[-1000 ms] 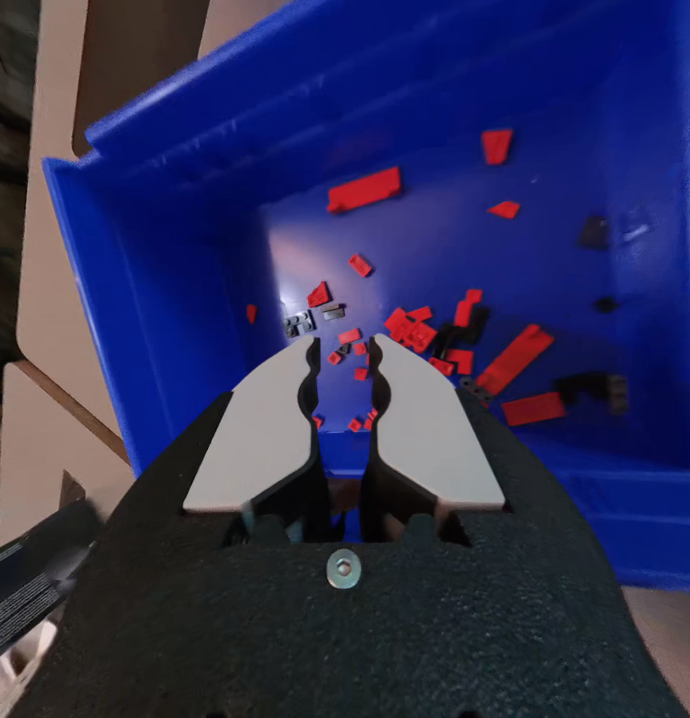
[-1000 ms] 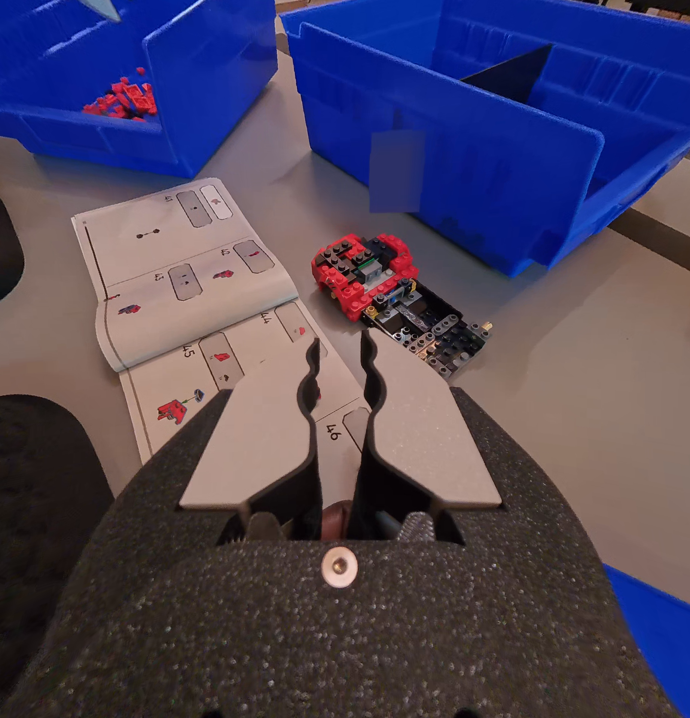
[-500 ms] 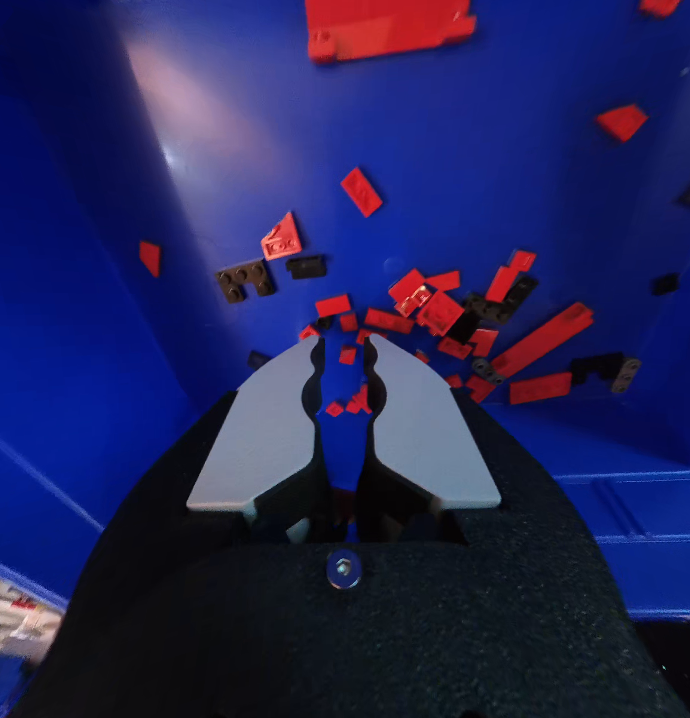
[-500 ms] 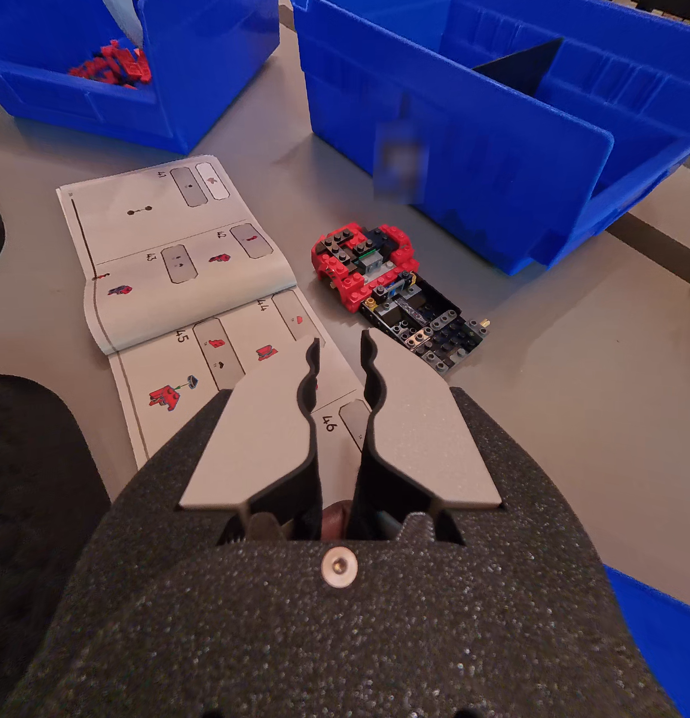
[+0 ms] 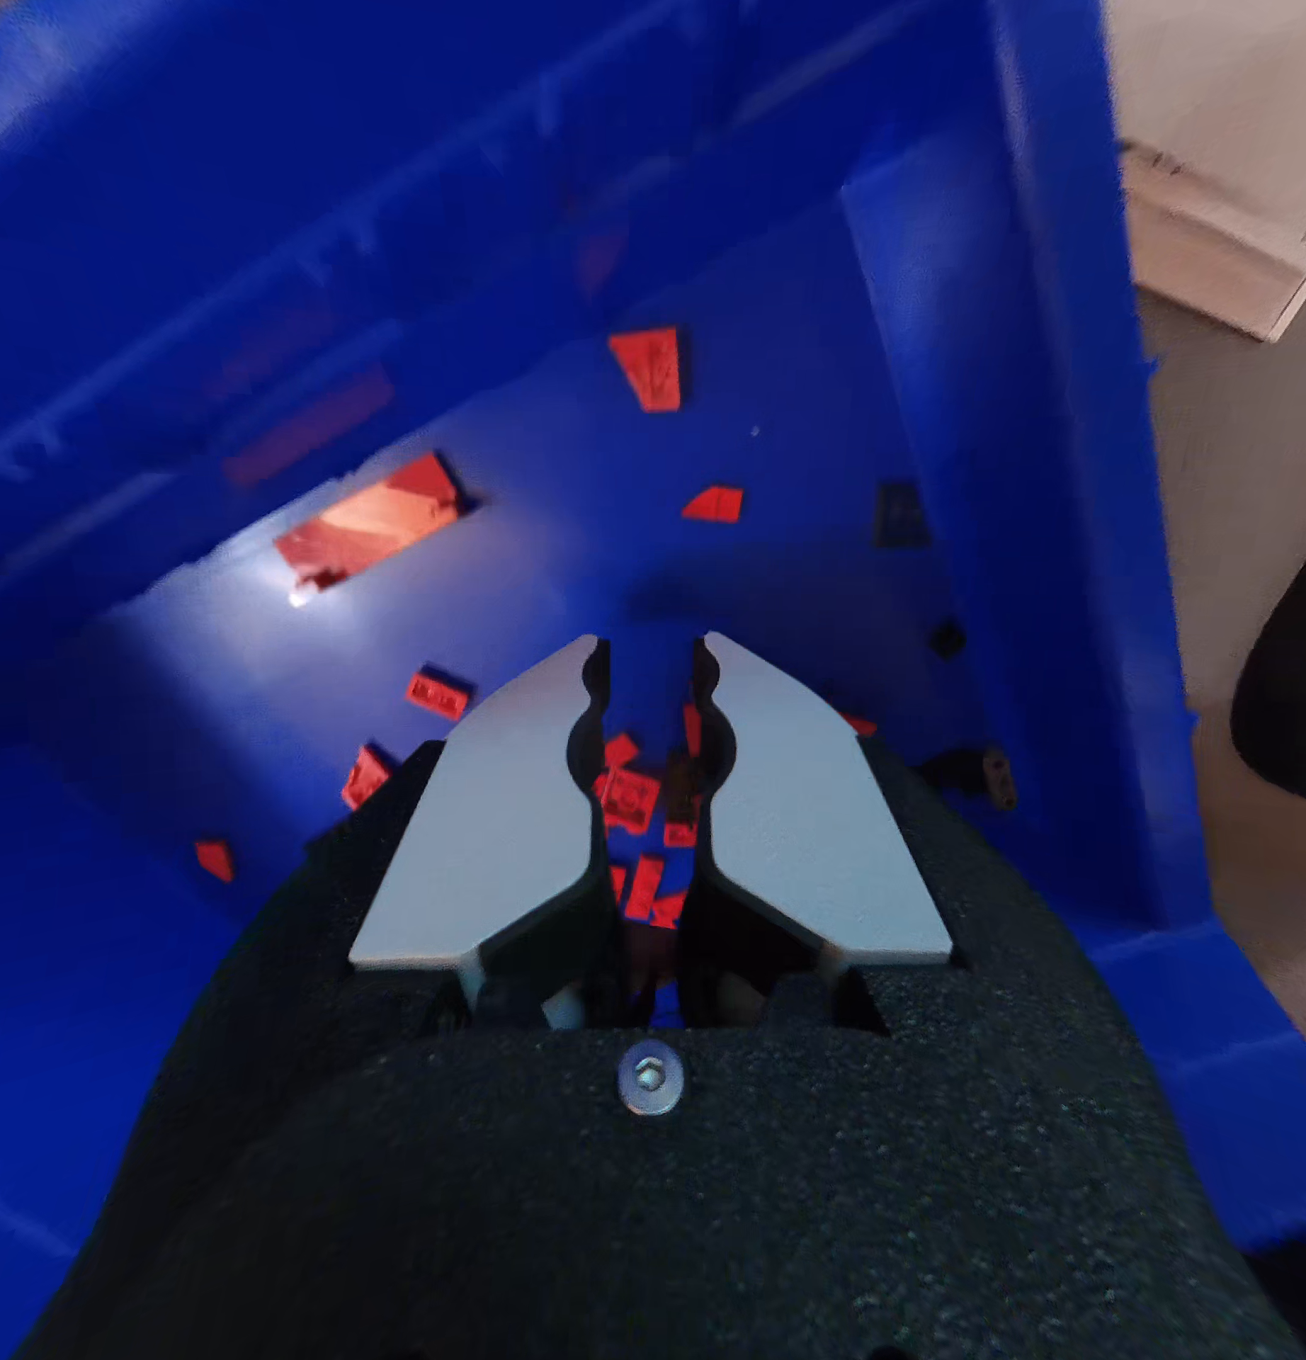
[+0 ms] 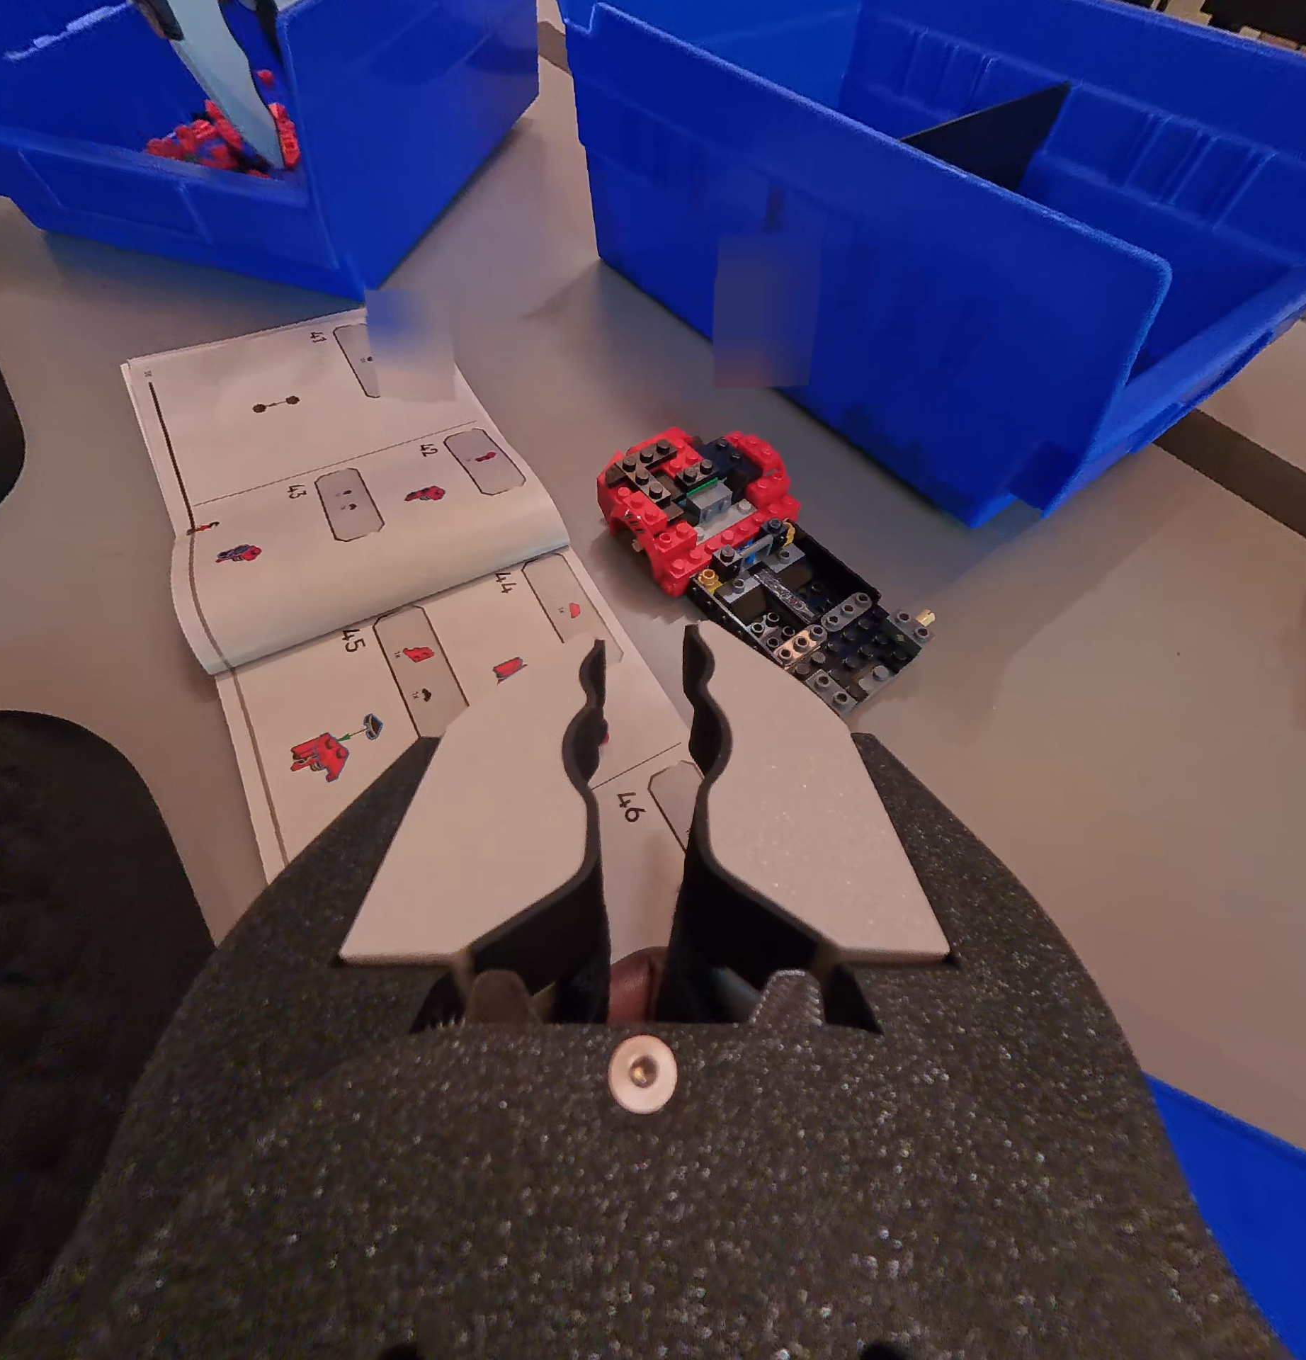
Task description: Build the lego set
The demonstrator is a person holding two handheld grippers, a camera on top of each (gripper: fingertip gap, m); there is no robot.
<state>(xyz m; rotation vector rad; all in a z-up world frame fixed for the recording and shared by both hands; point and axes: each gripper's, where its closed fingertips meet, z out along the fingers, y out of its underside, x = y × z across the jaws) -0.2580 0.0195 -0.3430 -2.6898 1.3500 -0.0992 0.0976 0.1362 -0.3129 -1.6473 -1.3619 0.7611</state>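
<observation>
Deep inside blue plastic bin: left gripper, pale matte fingers with wavy inner edges parted and empty, poised over scattered red lego pieces, flat plates and wedges, a few black ones near the glossy wall. Over grey bench: right gripper, fingers likewise apart, nothing between, grainy black foam body behind. Just ahead, half-built lego car, studded red shell at one end, black and grey chassis at the other, lying beside open instruction booklet, paper pages curled at the fold, numbered steps and small drawings. Beyond, larger blue bin with black divider; blurred patch over its label.
</observation>
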